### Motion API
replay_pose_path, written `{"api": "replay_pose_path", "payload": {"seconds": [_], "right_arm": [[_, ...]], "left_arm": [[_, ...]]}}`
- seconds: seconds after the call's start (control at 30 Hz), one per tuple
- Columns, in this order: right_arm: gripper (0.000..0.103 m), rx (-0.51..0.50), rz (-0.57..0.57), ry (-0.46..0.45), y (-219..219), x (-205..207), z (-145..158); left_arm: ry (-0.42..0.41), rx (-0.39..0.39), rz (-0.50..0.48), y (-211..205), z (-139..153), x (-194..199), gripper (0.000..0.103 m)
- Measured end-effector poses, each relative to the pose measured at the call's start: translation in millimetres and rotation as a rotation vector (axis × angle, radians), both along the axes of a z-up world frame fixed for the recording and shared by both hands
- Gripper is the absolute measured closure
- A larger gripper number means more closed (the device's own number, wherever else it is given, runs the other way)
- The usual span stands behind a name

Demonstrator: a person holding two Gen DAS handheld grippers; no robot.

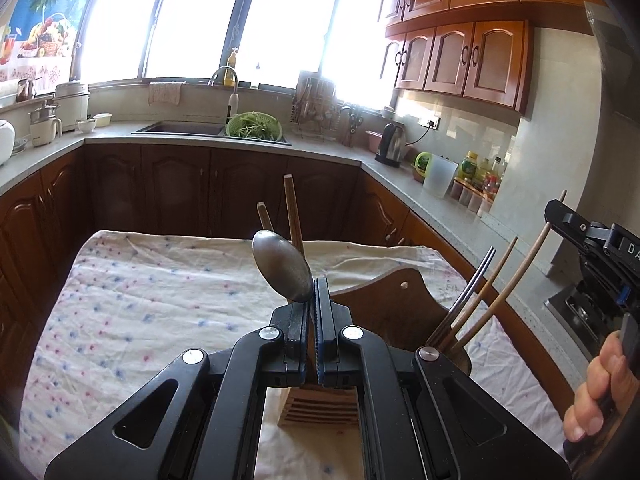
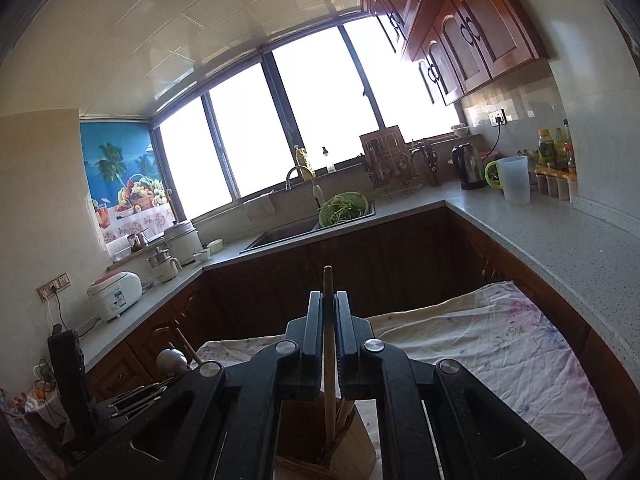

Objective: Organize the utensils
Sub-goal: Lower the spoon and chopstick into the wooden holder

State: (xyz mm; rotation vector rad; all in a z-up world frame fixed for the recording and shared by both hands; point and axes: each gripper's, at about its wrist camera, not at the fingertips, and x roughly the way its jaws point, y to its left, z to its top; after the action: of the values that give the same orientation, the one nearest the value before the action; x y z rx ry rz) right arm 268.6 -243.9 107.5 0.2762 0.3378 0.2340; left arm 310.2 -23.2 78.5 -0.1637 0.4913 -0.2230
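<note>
My left gripper [image 1: 312, 292] is shut on a metal spoon [image 1: 282, 266], its bowl sticking up above the fingertips, over a wooden utensil holder [image 1: 318, 408]. Two wooden sticks [image 1: 294, 220] rise behind the spoon. A fork [image 1: 464, 300] and wooden chopsticks [image 1: 516, 284] stand in the holder's right compartment. My right gripper [image 2: 329, 300] is shut on a wooden chopstick [image 2: 328, 344] that stands upright with its lower end in the holder [image 2: 324, 456]. The right gripper's body also shows at the right edge of the left wrist view [image 1: 592, 240], gripping that chopstick.
The holder stands on a table under a white dotted cloth [image 1: 140, 312]. A kitchen counter [image 1: 432, 200] runs around the back and right, with a sink, a green colander [image 1: 254, 126], a kettle [image 1: 392, 144] and bottles. The spoon's bowl shows at lower left in the right wrist view [image 2: 172, 362].
</note>
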Motion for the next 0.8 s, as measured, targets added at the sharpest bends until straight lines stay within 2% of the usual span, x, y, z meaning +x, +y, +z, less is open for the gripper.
{"api": "replay_pose_path", "payload": {"seconds": [0.33, 0.5, 0.8], "right_arm": [[0.097, 0.015, 0.005, 0.087, 1, 8, -37], [0.097, 0.008, 0.001, 0.092, 2, 9, -37], [0.097, 0.000, -0.001, 0.101, 2, 10, -37]], "left_arm": [[0.041, 0.029, -0.056, -17, -35, 4, 0.101], [0.051, 0.001, -0.054, -11, -38, 7, 0.101], [0.059, 0.008, -0.056, -12, -38, 10, 0.101]]}}
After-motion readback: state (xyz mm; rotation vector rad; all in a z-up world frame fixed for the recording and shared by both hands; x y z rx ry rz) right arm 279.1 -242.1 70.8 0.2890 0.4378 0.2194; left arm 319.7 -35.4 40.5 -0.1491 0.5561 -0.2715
